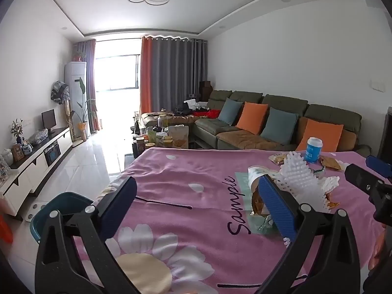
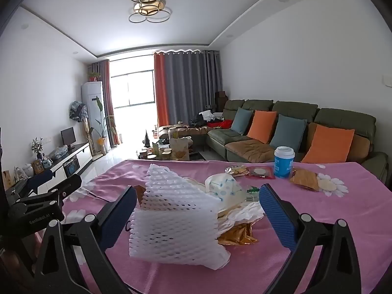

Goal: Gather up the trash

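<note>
A pile of trash lies on the pink flowered tablecloth point(image 2: 306, 220): white foam fruit netting point(image 2: 171, 223), a crushed paper cup point(image 2: 225, 191), white paper and gold snack wrappers point(image 2: 236, 235). In the left wrist view the netting point(image 1: 300, 178) and cup point(image 1: 256, 174) lie right of centre. My right gripper point(image 2: 198, 213) is open, its fingers either side of the netting, not touching it. My left gripper point(image 1: 197, 202) is open and empty over bare cloth, its right finger point(image 1: 276, 208) beside the pile. More wrappers point(image 2: 303, 178) and a blue cup point(image 2: 283, 161) lie at the far edge.
A teal bin point(image 1: 61, 210) stands on the floor at the table's left edge. Beyond the table are a green sofa point(image 2: 269, 132) with cushions, a cluttered coffee table point(image 1: 159, 139) and a TV cabinet point(image 1: 36, 161) on the left wall.
</note>
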